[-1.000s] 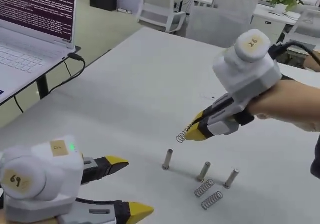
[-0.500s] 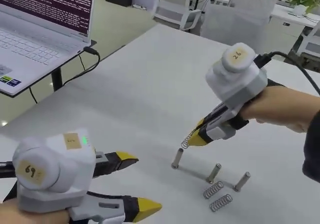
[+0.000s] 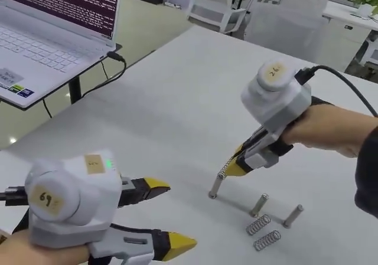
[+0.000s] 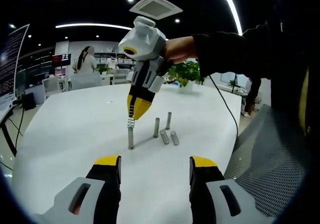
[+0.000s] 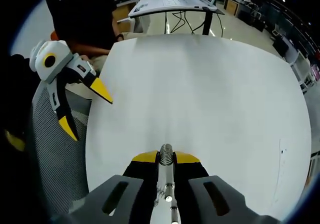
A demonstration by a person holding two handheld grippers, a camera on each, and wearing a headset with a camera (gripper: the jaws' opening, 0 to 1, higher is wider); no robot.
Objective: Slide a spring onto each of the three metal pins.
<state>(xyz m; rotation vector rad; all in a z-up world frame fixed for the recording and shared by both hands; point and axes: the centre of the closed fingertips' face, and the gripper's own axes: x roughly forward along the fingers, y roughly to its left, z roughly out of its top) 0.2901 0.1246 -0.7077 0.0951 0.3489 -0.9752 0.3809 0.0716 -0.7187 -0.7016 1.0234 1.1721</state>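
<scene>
The right gripper (image 3: 231, 169) pinches the spring (image 3: 222, 174), which looks light and squishy, near its top over a pin (image 3: 215, 187), and the left gripper (image 3: 171, 213) is wide open, holding nothing.

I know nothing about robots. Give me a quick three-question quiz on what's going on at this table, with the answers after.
1. True or false: the left claw is shut tight.
2. How many loose springs lie on the table? A one, B two, C three.
3. Fill in: the right claw holds a spring at the top of a standing metal ____.
Key: 1 false, it is open and holds nothing. 2 B. 3 pin.
</scene>
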